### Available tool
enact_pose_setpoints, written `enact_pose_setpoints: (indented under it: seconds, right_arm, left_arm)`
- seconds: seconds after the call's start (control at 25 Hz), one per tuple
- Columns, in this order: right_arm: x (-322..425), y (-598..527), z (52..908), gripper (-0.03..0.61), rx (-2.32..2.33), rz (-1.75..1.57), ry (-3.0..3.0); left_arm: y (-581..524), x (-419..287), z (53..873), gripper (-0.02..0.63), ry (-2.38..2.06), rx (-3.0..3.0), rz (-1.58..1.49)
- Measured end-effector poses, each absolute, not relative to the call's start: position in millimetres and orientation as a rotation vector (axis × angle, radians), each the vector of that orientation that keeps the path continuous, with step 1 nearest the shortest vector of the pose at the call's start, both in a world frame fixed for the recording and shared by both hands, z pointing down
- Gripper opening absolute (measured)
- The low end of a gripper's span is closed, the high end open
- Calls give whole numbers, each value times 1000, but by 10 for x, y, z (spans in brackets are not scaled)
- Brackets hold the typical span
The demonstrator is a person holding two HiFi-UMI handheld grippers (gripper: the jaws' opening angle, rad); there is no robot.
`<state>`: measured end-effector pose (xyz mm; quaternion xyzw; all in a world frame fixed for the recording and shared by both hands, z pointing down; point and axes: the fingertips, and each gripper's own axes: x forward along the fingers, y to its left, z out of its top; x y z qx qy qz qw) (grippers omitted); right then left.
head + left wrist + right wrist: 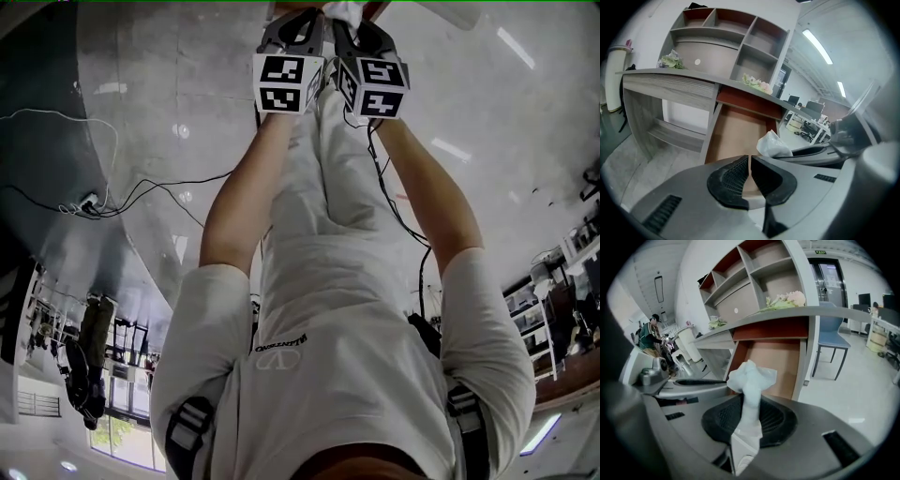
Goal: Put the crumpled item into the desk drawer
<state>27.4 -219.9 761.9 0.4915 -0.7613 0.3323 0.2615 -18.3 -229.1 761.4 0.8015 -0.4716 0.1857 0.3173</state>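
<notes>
A white crumpled item [750, 377] sticks up from between the pads of my right gripper [749, 414], which is shut on it. The same crumpled item [772, 144] shows in the left gripper view, just right of my left gripper [749, 161], whose jaws are shut with nothing between them. Ahead of both, the desk drawer [771, 363] is pulled out under the desktop, its brown bottom [739, 136] bare. In the head view the left gripper [298, 33] and right gripper [367, 37] are held side by side at the top edge, the crumpled item [343, 11] above them.
The grey desk [670, 84] carries a shelf unit [736, 42] and pale flowers [787, 300] on its top. A blue chair [832, 343] stands right of the drawer. A person [648, 336] stands at the far left. Cables [112, 202] lie on the floor.
</notes>
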Motion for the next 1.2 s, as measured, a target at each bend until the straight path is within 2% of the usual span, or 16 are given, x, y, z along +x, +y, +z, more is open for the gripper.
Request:
enact_pose_setpoints:
  seconds: [0.48, 1.2]
  right_arm:
    - [287, -2320, 7816, 77, 1366, 912, -2035]
    - [357, -2265, 7759, 97, 1367, 928, -2026]
  left_arm:
    - [-2428, -137, 7863, 21, -1230, 2113, 517]
    - [-2337, -200, 7758, 20, -1265, 2103, 491]
